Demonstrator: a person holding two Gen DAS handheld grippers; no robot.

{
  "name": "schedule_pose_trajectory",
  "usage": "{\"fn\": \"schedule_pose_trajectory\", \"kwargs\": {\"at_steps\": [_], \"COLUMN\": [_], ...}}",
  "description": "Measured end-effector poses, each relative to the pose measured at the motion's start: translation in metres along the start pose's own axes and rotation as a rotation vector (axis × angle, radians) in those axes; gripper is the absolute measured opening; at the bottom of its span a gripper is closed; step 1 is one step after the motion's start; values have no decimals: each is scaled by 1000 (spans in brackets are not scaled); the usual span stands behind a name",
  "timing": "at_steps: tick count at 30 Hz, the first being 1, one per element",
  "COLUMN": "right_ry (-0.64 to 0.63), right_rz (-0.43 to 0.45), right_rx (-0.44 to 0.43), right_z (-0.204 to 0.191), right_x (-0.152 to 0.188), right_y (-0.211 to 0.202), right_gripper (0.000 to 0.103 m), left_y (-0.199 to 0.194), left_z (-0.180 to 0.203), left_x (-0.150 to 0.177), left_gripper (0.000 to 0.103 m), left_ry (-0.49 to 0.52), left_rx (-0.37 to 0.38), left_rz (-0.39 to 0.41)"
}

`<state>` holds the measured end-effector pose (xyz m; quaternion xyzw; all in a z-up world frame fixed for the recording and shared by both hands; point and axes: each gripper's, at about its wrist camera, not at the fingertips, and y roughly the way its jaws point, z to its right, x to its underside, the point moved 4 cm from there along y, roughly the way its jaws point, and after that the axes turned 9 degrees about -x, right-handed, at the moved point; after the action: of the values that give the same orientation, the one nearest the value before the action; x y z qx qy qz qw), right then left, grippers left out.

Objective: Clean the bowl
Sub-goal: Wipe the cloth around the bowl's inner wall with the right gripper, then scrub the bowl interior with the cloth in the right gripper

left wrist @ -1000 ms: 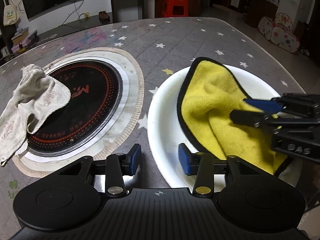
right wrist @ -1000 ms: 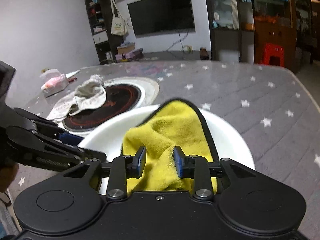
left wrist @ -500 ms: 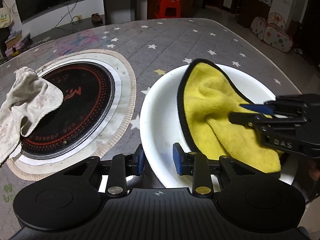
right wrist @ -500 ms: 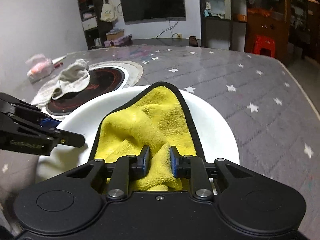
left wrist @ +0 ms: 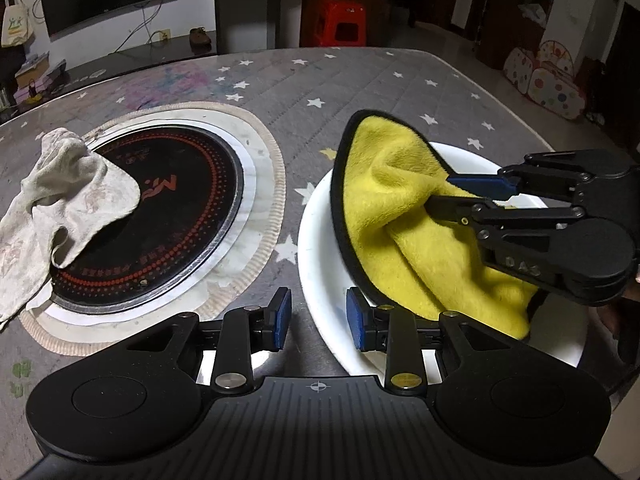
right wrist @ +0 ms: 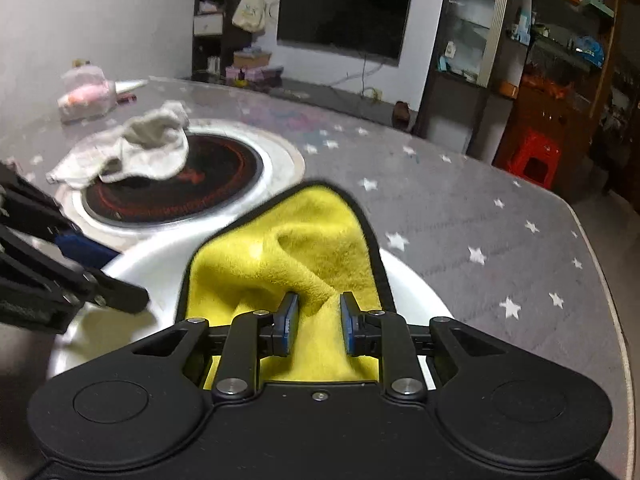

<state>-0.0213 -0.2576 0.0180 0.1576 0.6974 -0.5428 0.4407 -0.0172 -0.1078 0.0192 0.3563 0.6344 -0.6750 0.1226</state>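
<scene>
Narrower now, both claws: the left claw (left wrist: 319, 317) has drawn in from its wide gape and straddles the near rim of the white bowl (left wrist: 316, 236), seemingly clamping it, while the right claw (right wrist: 319, 322) has pinched a fold of the yellow cloth (right wrist: 296, 252) and dragged it. Wiping looks underway. At frame left, the left view shows the cooktop (left wrist: 160, 208) whole; the right view alone shows the pinch, bowl low centre.
</scene>
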Motion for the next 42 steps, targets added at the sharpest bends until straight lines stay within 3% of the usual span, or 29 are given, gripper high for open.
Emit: {"fn": "schedule_pose_trajectory", "kwargs": {"at_steps": [4, 8, 11, 24, 32, 42], "right_ry": [24, 162, 193, 125, 133, 161], "right_rz": [-3, -38, -55, -86, -84, -87], "right_rx": [-14, -91, -106, -136, -144, -84], "right_z": [0, 9, 6, -26, -22, 3], "right_x": [-3, 0, 3, 21, 35, 41], "right_y": [5, 22, 29, 4, -15, -23], "right_gripper": [24, 24, 24, 24, 24, 25], "left_y": [-4, -7, -7, -4, -2, 0], "left_z": [1, -2, -3, -5, -4, -4], "left_x": [0, 2, 4, 6, 6, 6], "left_gripper": [31, 31, 31, 32, 34, 35], "left_ry": [-3, -8, -14, -26, -25, -23], "left_rx": [2, 2, 8, 17, 16, 20], "left_rz": [13, 17, 15, 11, 6, 1]}}
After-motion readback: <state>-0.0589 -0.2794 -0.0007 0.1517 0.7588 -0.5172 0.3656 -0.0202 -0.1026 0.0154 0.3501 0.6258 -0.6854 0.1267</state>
